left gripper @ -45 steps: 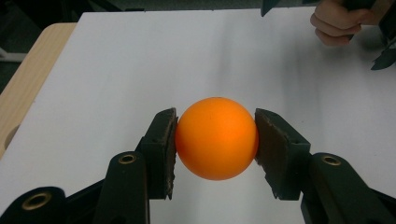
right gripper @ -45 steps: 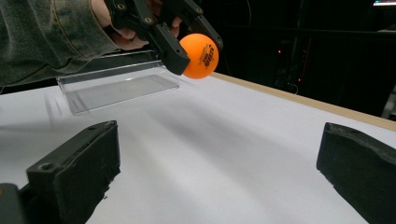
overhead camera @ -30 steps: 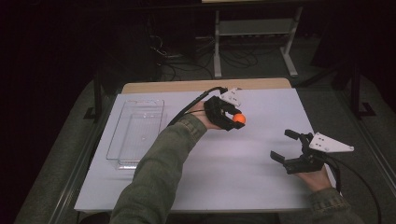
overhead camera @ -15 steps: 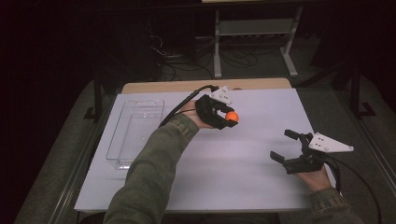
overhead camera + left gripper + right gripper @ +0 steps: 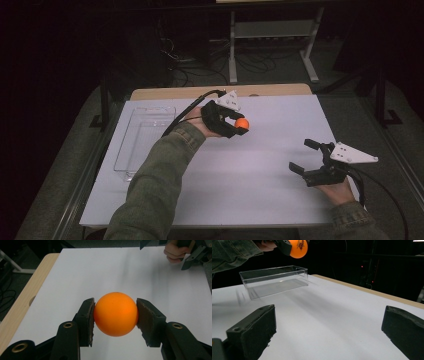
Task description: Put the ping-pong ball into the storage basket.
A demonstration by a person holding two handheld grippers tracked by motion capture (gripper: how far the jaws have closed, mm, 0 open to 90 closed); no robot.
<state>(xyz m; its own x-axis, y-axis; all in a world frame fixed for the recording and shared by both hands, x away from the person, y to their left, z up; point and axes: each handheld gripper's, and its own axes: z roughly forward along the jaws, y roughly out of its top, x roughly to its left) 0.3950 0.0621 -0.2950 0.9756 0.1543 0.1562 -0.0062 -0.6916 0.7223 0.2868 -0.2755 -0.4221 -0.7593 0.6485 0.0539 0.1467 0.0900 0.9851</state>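
An orange ball [image 5: 242, 123] [image 5: 116, 314] is clamped between the pads of my left gripper [image 5: 239, 125] [image 5: 115, 315], which is shut on it and held above the white table top, left of its middle. The ball [image 5: 298, 248] also hangs high at the top left of the right gripper view. My right gripper [image 5: 304, 156] [image 5: 327, 332] rests low near the table's right front, jaws wide open with nothing between them. A clear plastic box [image 5: 143, 139] [image 5: 274, 281] stands empty at the table's left side.
The white sheet [image 5: 260, 200] covers the table, with a wooden strip [image 5: 165, 93] along its far edge. Cables trail from both grippers. A metal stand [image 5: 272, 35] and loose wires sit on the dark floor beyond the table.
My left gripper has carried the ball a little left and toward the far edge, and slightly higher. The right gripper has stayed where it was.
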